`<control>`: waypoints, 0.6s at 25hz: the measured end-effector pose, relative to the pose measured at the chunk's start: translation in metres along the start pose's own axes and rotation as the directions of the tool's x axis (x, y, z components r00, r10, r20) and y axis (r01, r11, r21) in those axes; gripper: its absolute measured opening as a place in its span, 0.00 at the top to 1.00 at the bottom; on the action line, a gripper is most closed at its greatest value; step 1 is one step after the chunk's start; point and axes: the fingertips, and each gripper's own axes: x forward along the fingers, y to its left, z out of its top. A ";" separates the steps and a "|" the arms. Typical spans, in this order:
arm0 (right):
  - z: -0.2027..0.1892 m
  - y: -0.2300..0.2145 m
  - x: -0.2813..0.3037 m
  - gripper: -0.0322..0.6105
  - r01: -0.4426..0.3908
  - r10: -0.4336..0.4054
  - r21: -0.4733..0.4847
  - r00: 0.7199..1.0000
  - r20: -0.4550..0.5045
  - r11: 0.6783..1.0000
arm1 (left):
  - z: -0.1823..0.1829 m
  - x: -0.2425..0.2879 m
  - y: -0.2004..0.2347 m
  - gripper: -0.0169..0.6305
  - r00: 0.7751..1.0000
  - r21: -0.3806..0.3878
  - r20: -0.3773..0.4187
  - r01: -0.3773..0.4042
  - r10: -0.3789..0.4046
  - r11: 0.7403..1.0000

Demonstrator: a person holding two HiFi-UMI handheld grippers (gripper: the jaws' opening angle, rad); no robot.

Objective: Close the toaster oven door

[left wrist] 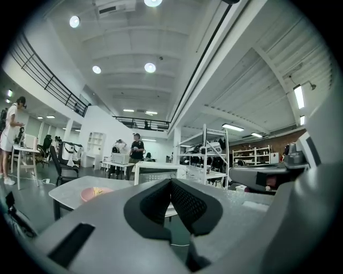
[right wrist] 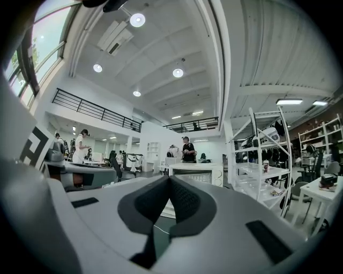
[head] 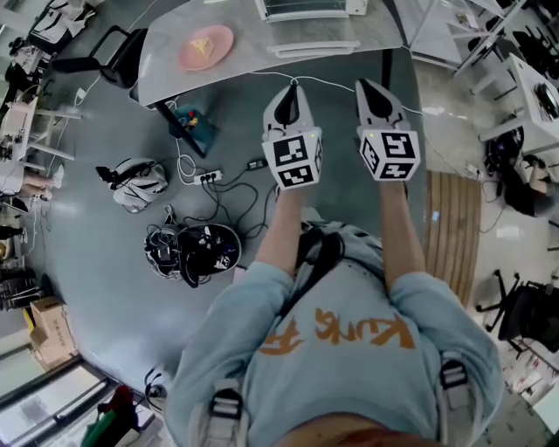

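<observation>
Shirt front and both forearms fill the lower head view; person standing on the floor, short of the counter (head: 175,52).

Left gripper (head: 293,91): jaws pressed together, nothing between them, confirmed in its own view (left wrist: 171,184). Right gripper (head: 366,91): the same, jaws together and empty (right wrist: 170,182). Both are held level, side by side, pointing at the counter.

Toaster oven (head: 301,9) sits on the counter's far side, well apart from both grippers; it also shows ahead in the right gripper view (right wrist: 198,174). A pale flat slab (head: 314,48) just in front of it looks like the door dropped open, though I am not certain at this size. Pink plate (head: 206,46) lies to the oven's left.

Step in hand, my judgement: approach only; no contact with the oven.

Next move calls for: stepping closer, bringing one gripper under the door's front edge, then pushing up and forward until it seats. Closed jaws should serve as a pusher.
</observation>
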 end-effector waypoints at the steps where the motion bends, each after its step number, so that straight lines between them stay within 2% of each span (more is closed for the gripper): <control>1: -0.001 0.000 0.000 0.95 -0.001 0.001 0.004 1.000 -0.004 1.000 | -0.002 0.000 0.002 0.97 1.000 -0.002 -0.005 -0.005 0.005 1.000; 9: -0.007 0.014 0.030 0.95 -0.050 0.050 0.011 0.999 -0.010 0.999 | -0.011 0.009 0.035 0.97 0.998 -0.010 -0.027 -0.055 0.055 0.998; 15: -0.018 0.002 0.082 0.95 -0.057 0.057 0.016 0.998 -0.020 0.998 | -0.018 0.053 0.064 0.97 0.997 -0.042 -0.027 -0.072 0.071 0.997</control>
